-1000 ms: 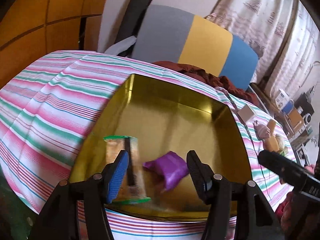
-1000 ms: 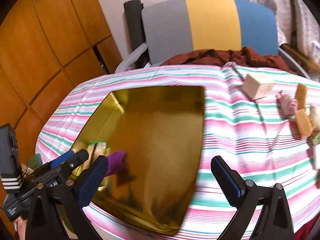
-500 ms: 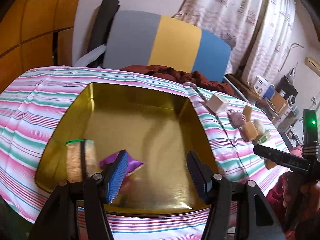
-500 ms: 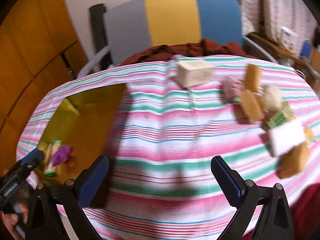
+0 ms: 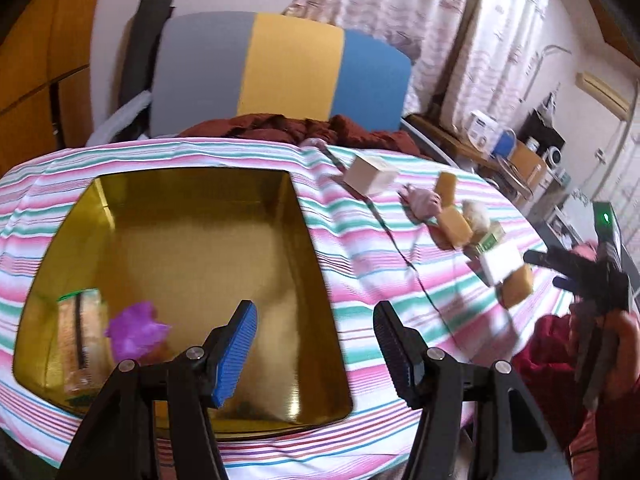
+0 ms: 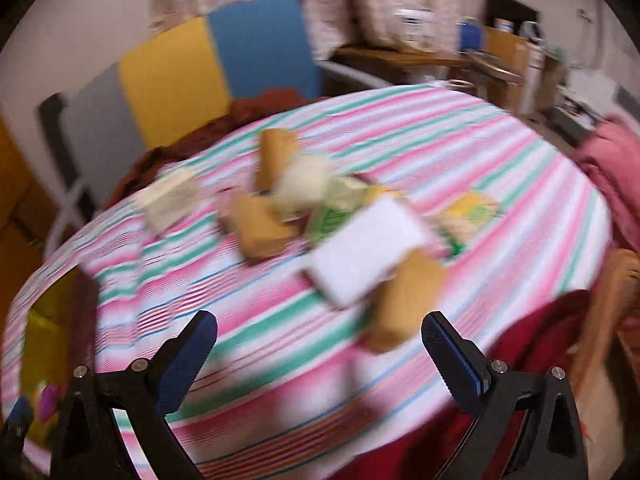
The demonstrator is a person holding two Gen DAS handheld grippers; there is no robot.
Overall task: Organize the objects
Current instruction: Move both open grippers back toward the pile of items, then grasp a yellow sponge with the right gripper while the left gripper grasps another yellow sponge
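A gold tray (image 5: pixel 312 240) lies on the striped tablecloth and holds a purple wrapped item (image 5: pixel 136 330) and a clear packet with a green edge (image 5: pixel 78 332). My left gripper (image 5: pixel 314 340) hovers open over the tray's near right edge, nothing between its fingers. To the right a heap of loose items lies on the cloth: a white box (image 6: pixel 366 248), tan blocks (image 6: pixel 404 300), a green-and-white packet (image 6: pixel 334 214) and a cream box (image 6: pixel 170 200). My right gripper (image 6: pixel 318 354) hangs open just in front of that heap, blurred by motion. It also shows at the right in the left wrist view (image 5: pixel 560 268).
A chair with a grey, yellow and blue back (image 5: pixel 280 76) stands behind the table, a dark red cloth (image 5: pixel 304 130) draped over its seat. A thin dark cord (image 5: pixel 400 248) runs across the tablecloth. Shelves with clutter (image 5: pixel 520 148) stand at the far right.
Both grippers swung right. The left went from over the purple item to the tray's right edge. The right left the tray and now faces the heap. Both stayed open.
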